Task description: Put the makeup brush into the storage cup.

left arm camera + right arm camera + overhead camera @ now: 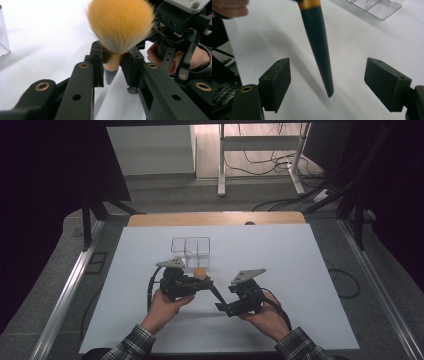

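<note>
Left hand-held gripper (113,72) was clamped on the makeup brush (120,27) just below the bristle head, at the tan ferrule, with both jaws pressed against it. Orange-tipped bristles (200,272) rose above my jaws; the dark tapered handle (318,47) ran down and away from them toward my right hand.

Right hand-held gripper (327,85) was spread wide and held nothing. The handle's narrow end hung between its two pads (277,80), touching neither, clear of the white table (300,255) beneath.

Key relation: the brush's long axis ran from the left jaws, bristles up, slanting down into the gap of the right jaws. Seen from the right gripper, the handle came in from ahead and above, tip nearest. The right gripper was thus the nearer one to the free end.

Judgement: a handover looked set up; closing the right jaws across the handle should take it, provided the pads meet it squarely on the taper.

Clear divided organizer (190,251) stood beyond both grippers, just past the left one, apart from the brush.
</note>
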The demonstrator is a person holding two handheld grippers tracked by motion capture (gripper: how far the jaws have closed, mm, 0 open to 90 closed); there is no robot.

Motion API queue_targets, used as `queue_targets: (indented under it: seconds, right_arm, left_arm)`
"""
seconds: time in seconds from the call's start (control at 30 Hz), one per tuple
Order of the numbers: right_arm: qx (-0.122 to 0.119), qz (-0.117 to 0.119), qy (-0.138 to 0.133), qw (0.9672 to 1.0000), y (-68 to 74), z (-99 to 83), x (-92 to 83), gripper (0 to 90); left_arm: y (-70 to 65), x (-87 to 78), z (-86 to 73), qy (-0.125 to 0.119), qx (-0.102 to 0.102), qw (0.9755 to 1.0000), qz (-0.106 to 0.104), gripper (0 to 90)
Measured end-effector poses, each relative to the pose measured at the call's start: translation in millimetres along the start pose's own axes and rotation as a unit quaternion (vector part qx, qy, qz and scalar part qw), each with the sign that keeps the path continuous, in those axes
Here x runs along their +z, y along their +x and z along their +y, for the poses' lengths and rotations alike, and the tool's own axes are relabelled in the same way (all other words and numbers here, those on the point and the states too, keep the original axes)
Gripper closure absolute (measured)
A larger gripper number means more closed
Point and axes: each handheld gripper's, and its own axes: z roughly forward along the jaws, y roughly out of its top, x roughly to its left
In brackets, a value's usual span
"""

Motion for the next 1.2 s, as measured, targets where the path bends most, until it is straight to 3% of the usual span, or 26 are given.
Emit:
queue_targets:
  seconds: [0.67,1.2]
  right_arm:
    - [-0.002,-0.006,0.020,0.9998,-7.0,-6.9,-3.2,9.6]
    - [0.014,-0.006,0.039,0.9991,-13.9,-17.3,-11.5,2.8]
  left_arm:
    - [1.9,-12.1,3.2,0.006,0.018,0.9992,0.035,72.4]
    - [-0.6,-19.0,11.3,0.011,0.046,0.9960,0.075,72.3]
